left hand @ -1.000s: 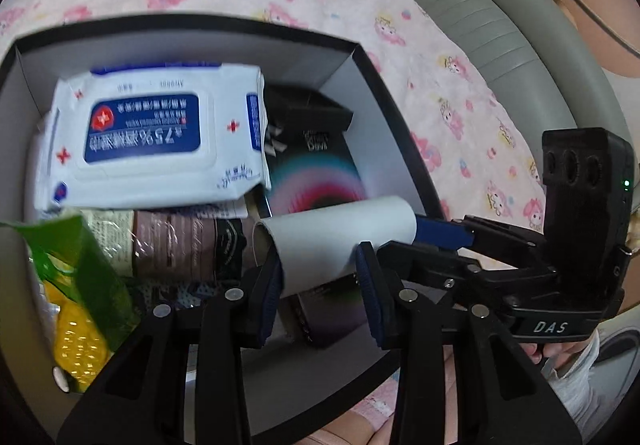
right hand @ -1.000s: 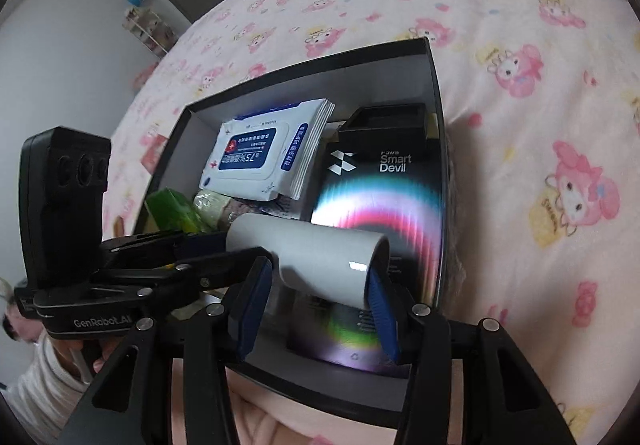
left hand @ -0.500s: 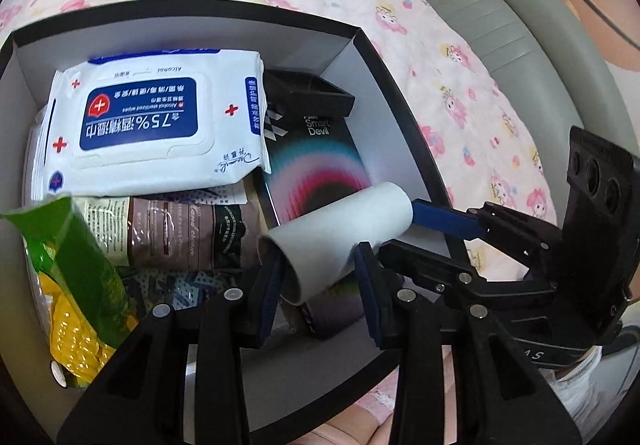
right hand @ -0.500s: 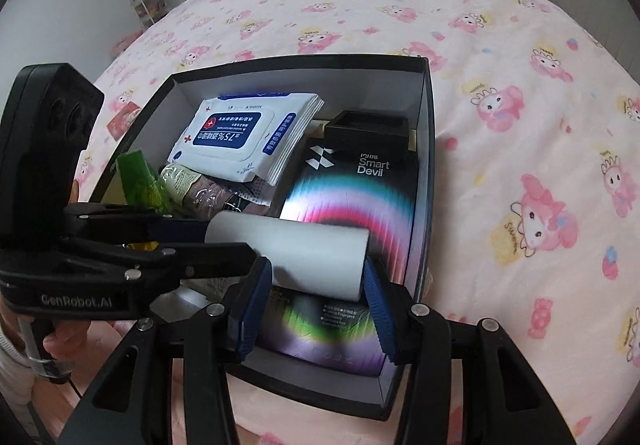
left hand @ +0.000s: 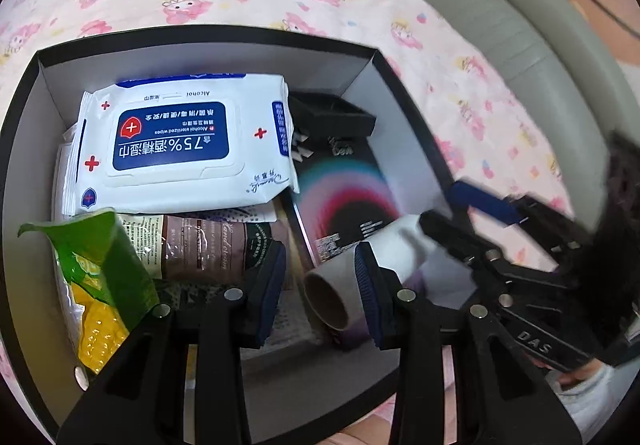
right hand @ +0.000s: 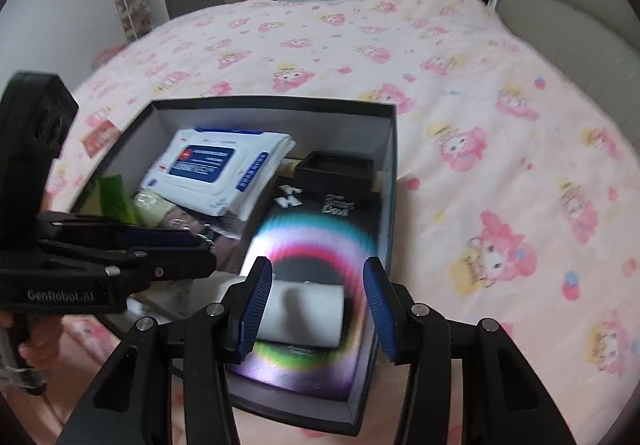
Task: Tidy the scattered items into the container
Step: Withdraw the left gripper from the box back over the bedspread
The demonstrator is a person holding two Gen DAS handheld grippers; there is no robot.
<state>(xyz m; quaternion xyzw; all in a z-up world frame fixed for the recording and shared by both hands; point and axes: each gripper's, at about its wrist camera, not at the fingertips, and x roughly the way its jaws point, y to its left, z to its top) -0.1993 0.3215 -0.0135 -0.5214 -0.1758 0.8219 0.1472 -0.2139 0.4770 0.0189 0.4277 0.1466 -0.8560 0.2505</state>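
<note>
A black box (left hand: 208, 35) with a white inside sits on the bed; it also shows in the right wrist view (right hand: 394, 173). A white cardboard roll (left hand: 360, 277) lies in it on a dark rainbow-print box (left hand: 344, 197), free of both grippers; the roll also shows in the right wrist view (right hand: 304, 315). My left gripper (left hand: 320, 285) is open just above the roll's open end. My right gripper (right hand: 316, 309) is open above the roll. The box also holds a white wipes pack (left hand: 180, 145), a brown pouch (left hand: 200, 249) and a green-yellow bag (left hand: 96, 285).
A small black box (left hand: 332, 117) sits at the container's far corner. The pink cartoon bedspread (right hand: 500, 165) surrounds the box. A grey padded headboard (left hand: 500, 25) runs along the right. A small red item (right hand: 100, 135) lies on the bed left of the box.
Both grippers opened and let go of the white roll, which now lies on the rainbow-print box. Both grippers have pulled back and up from it.
</note>
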